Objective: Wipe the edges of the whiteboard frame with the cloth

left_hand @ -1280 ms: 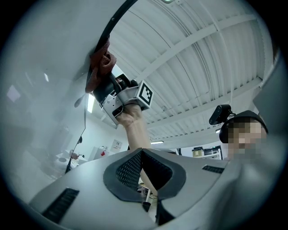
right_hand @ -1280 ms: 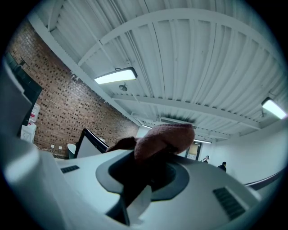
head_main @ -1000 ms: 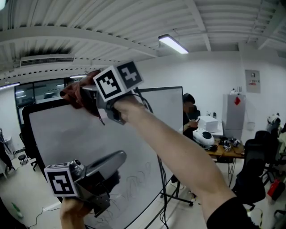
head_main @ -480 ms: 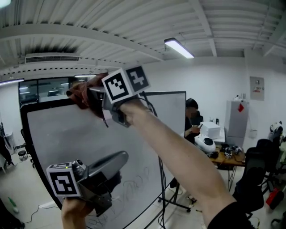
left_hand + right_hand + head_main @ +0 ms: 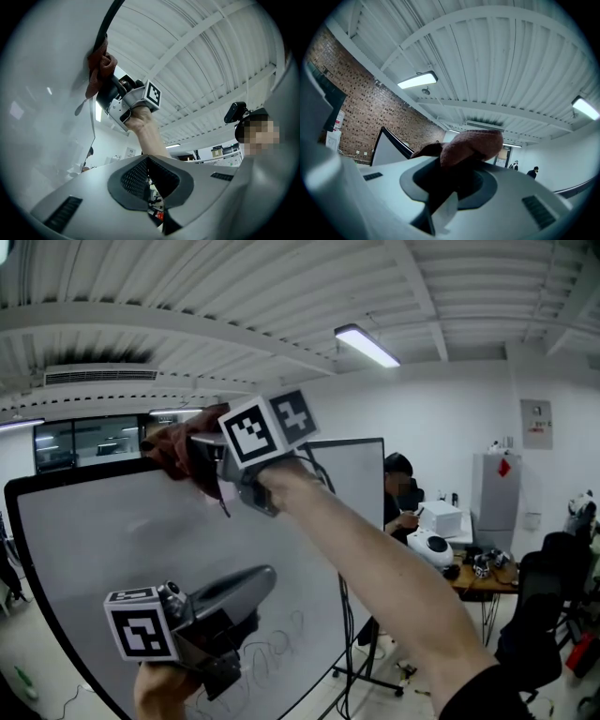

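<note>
Cloth (image 5: 471,143), reddish-brown and bunched, sits clamped between the jaws of the right gripper (image 5: 202,460), held against the top edge of the whiteboard frame (image 5: 84,474). Lower down, the left gripper (image 5: 234,592) hangs before the board, its jaws closed together on nothing.

A long ceiling lamp (image 5: 367,345) is glowing overhead. A person (image 5: 397,486) is sitting at a table (image 5: 489,577) which is carrying a white rounded device (image 5: 429,542). A tall white cabinet (image 5: 496,491) is standing behind it, and a black office chair (image 5: 536,620) is standing near.
</note>
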Action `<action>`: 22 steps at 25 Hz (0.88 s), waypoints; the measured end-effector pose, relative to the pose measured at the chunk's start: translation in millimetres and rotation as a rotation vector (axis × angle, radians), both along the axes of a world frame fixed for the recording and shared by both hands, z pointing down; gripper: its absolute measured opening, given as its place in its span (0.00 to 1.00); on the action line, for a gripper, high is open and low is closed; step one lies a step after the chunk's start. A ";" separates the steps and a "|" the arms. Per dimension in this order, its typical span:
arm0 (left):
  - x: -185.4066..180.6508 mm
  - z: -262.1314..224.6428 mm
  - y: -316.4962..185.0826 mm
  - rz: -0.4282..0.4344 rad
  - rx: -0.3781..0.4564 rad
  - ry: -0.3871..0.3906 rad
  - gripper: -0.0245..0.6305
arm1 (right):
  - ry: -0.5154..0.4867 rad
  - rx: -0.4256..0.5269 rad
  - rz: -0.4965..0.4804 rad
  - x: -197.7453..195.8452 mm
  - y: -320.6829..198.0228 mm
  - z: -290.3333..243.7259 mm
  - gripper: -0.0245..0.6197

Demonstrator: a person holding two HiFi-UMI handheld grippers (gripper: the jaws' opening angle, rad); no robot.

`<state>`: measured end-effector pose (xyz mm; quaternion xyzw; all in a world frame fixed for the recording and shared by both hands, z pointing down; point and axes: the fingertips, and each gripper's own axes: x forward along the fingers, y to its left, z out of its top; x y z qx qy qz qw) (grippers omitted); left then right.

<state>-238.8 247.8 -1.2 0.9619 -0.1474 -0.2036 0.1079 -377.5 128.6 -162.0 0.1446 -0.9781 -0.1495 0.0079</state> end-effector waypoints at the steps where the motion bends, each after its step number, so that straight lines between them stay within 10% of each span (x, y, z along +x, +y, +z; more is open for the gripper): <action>1: 3.9 1.6 -6.6 0.002 -0.003 0.003 0.03 | -0.001 0.001 -0.011 4.0 -3.5 -0.2 0.19; 22: 58.3 -1.4 -148.6 -0.055 0.093 0.036 0.03 | 0.018 0.030 -0.170 70.8 -84.3 4.3 0.19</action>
